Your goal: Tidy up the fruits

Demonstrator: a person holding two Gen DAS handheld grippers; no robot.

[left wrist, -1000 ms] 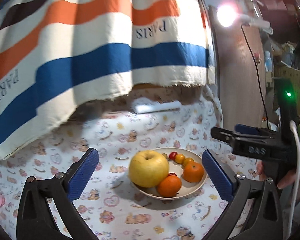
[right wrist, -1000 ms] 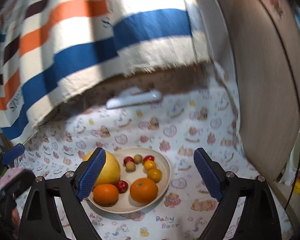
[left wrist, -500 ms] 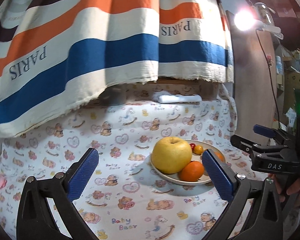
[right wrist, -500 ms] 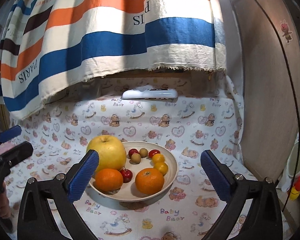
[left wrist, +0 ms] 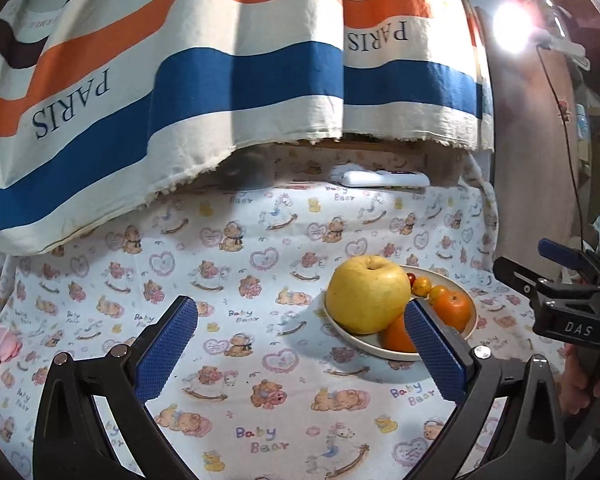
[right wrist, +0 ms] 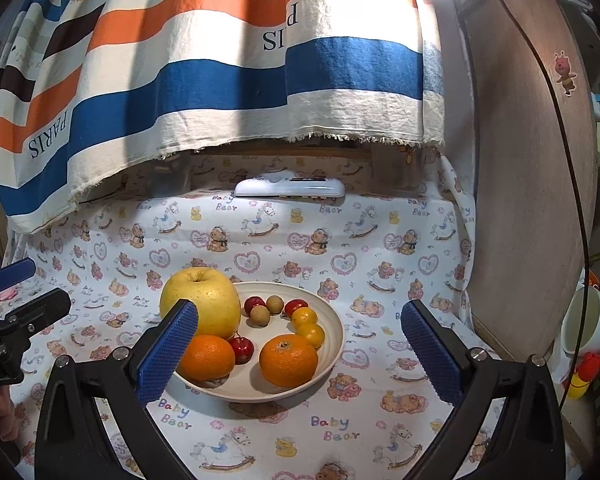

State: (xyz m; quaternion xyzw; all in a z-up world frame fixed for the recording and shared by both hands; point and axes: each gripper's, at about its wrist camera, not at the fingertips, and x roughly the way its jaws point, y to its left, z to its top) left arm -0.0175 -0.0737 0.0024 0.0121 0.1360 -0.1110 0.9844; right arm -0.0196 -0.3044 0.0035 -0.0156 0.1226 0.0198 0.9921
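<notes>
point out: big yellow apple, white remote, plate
apple (right wrist: 204,300), right wrist view, upper skin.
remote (right wrist: 290,189), right wrist view, middle of its top face.
plate (right wrist: 334,338), right wrist view, bare right rim.

A shallow cream plate (right wrist: 332,344) rests on the printed cloth, toward its near edge, and carries all the fruit. A large yellow apple (right wrist: 204,304) sits stem-up at the plate's left rim, with one orange (right wrist: 208,358) just in front of it, a second orange (right wrist: 288,359) at the near middle, and a small red fruit (right wrist: 242,349) between the two oranges. Toward the far side of the plate lie two small brown round fruits (right wrist: 266,310) flanked by two red cherry tomatoes (right wrist: 296,305), and two yellow cherry tomatoes (right wrist: 309,326) lie touching toward the right rim.
</notes>
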